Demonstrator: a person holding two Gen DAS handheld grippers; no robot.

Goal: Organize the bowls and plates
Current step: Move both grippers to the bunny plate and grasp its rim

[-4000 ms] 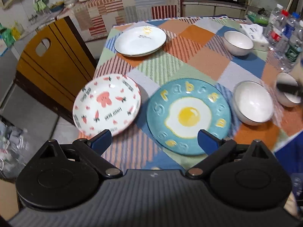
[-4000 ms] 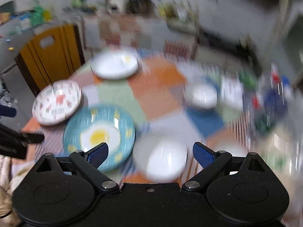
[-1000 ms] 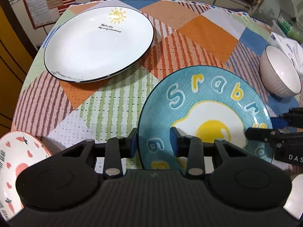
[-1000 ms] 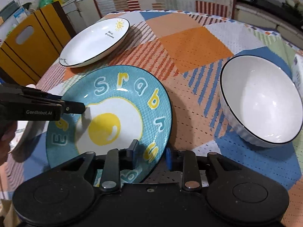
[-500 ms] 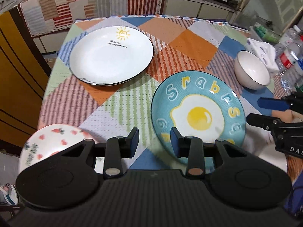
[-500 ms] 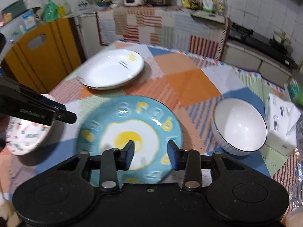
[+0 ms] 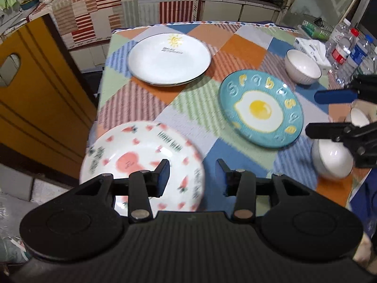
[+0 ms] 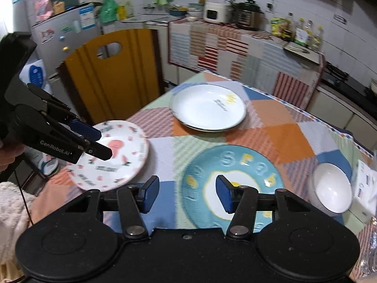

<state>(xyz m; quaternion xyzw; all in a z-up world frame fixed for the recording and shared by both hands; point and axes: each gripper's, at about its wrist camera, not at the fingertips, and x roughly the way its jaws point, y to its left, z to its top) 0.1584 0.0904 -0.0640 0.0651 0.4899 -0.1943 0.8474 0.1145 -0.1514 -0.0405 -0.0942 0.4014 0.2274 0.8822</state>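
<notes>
Three plates lie on the checked tablecloth. A white sun plate (image 7: 169,59) (image 8: 208,107) is at the far side. A teal fried-egg plate (image 7: 260,108) (image 8: 232,184) is in the middle. A white-and-pink carrot plate (image 7: 141,165) (image 8: 110,153) sits at the near left edge. A white bowl (image 7: 302,69) (image 8: 332,187) stands far right, and two more bowls (image 7: 332,161) stand near right. My left gripper (image 7: 192,176) is open and empty above the carrot plate's right rim. My right gripper (image 8: 187,193) is open and empty above the teal plate's near edge.
A yellow chair back (image 7: 35,89) (image 8: 113,70) stands left of the table. Water bottles (image 7: 348,49) and a tissue pack (image 7: 311,47) (image 8: 366,188) crowd the right edge. A counter with appliances (image 8: 226,11) runs behind.
Both grippers have let go of the teal plate, opened wider and pulled back and up. The left one has swung left over the carrot plate.
</notes>
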